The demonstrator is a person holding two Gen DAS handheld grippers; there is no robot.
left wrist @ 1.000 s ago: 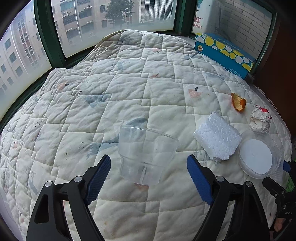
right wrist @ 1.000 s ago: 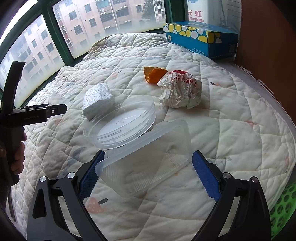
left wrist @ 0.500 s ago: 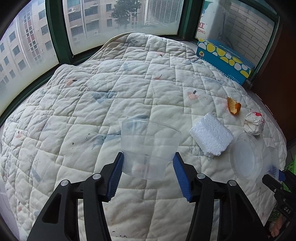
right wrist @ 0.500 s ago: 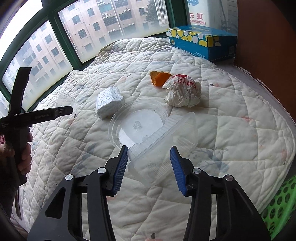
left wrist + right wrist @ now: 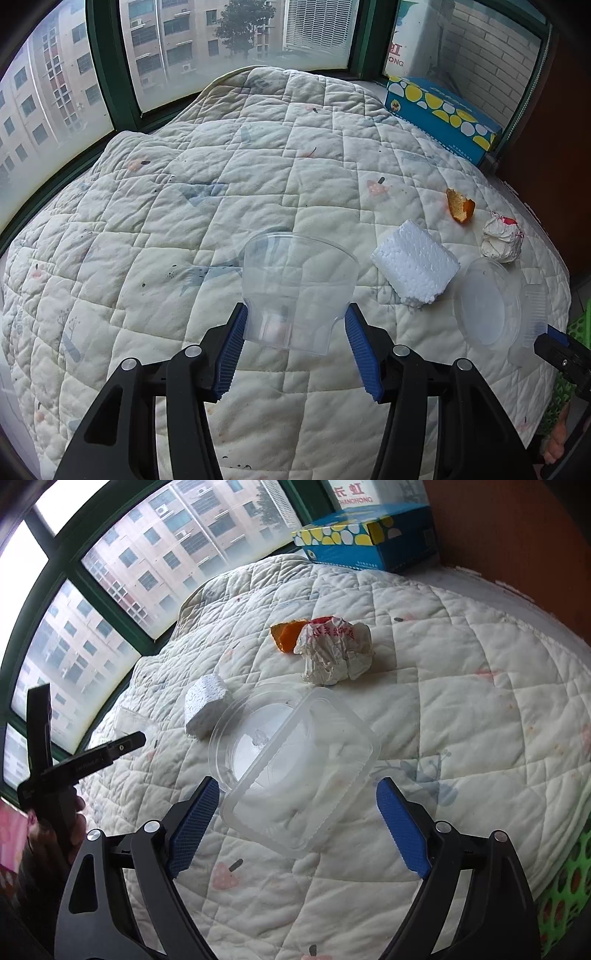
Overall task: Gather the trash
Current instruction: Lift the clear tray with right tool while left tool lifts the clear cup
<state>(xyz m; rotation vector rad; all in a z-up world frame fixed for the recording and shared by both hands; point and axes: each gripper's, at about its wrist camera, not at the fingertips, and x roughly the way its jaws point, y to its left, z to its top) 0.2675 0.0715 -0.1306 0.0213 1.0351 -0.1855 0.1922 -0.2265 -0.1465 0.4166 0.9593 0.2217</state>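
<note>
**A:** Two grips are in play, and neither is judged safe. The clear plastic cup (image 5: 295, 291) is pinched near its base by the left gripper (image 5: 295, 347), with both blue fingers (image 5: 231, 354) pressed against its thin wall and closed about halfway. Its mouth is tipped away toward the window. Where is the risk seen?

**B:** In the wall itself. Such thin plastic can be expected to buckle under the squeeze, and the cup could be popped out forward onto the quilt (image 5: 184, 184). The hold is low on a tapered body, so a slide is also possible if the gripper is swung quickly.

**A:** And the right side?

**B:** The right gripper (image 5: 297, 827) is being opened, and its fingers (image 5: 192, 823) are already spread wide. The rectangular clear tray (image 5: 303, 775) lies between them but is not pressed by either one; it rests on the quilt, partly over the round clear lid (image 5: 251, 738). If the fingers are closed again, the lid may be caught or dragged with the tray, or the tray's flexible rim may be folded.

**A:** Is anything else exposed?

**B:** The foam block (image 5: 205, 705) sits just beside the lid and could be nudged. The crumpled wrapper (image 5: 334, 650) and orange peel (image 5: 286, 637) lie farther back, touching each other, not yet collected. A green basket (image 5: 565, 890) is glimpsed at the bed's edge.
</note>
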